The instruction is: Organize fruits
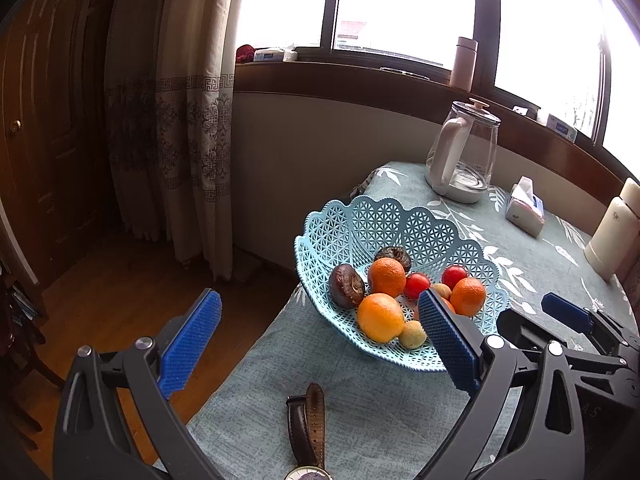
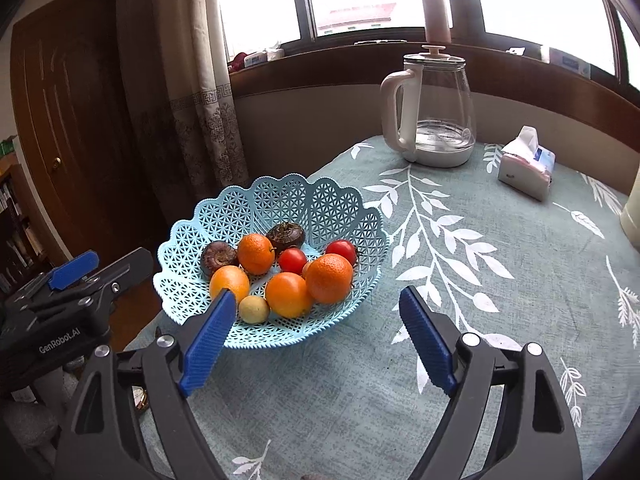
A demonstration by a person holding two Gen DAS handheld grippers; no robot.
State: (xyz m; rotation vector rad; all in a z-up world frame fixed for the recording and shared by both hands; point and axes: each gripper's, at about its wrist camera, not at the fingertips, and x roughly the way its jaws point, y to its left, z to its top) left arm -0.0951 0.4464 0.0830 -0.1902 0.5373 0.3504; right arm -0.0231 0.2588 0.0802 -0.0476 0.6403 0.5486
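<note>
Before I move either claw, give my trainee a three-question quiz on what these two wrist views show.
1. True or false: the blue basket sits on the table with fruit inside it.
2. Multiple choice: what lies on the cloth just in front of the left claw? A) a spoon B) a wristwatch C) a phone
3. Fill in: the glass kettle stands at the table's far side, beside the ____ box.

Key: 1 true. 2 B. 3 tissue. Both the left claw and the right claw are open and hold nothing.
</note>
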